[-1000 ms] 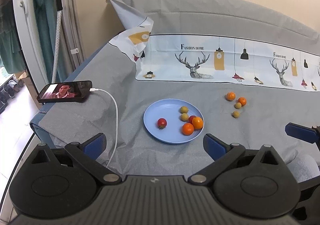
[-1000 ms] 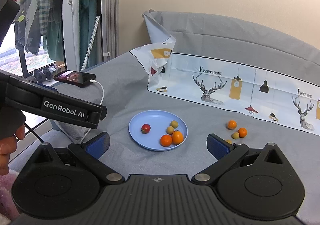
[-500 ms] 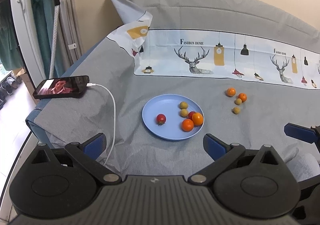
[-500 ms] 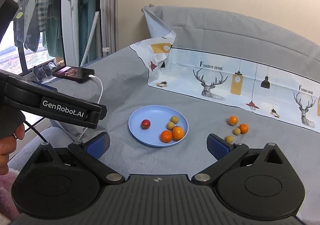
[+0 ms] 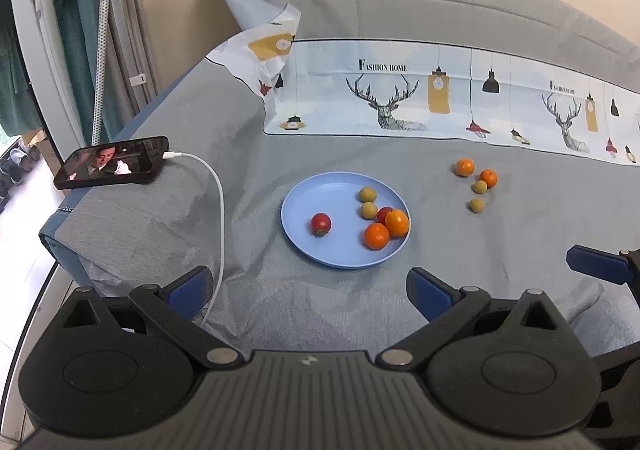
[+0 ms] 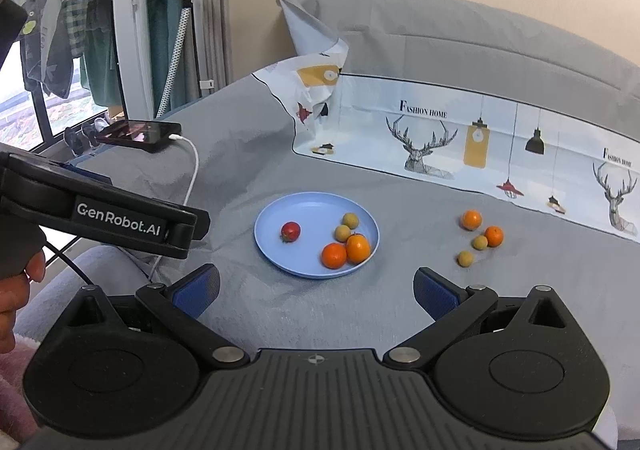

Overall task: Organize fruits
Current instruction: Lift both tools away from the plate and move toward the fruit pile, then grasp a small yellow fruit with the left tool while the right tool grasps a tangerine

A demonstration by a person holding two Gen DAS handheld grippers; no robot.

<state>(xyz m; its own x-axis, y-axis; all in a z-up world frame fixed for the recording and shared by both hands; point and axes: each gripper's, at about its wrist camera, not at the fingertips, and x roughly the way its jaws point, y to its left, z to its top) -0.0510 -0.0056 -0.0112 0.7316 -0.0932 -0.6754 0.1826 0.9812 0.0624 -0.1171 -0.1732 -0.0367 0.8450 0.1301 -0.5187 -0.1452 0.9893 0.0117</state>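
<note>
Both claws spread wide, empty: left gripper [image 5: 310, 288], right gripper [image 6: 316, 290]. Plate [image 5: 320, 194] holds six fruits; four loose fruits [image 5: 477, 204] beside it.

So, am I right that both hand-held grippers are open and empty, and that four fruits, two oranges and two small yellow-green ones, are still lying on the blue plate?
Not quite: those four fruits lie on the grey cloth to the right of the plate, not on it, as the right wrist view shows. The left hand-held gripper and right hand-held gripper are indeed open and empty.
</note>
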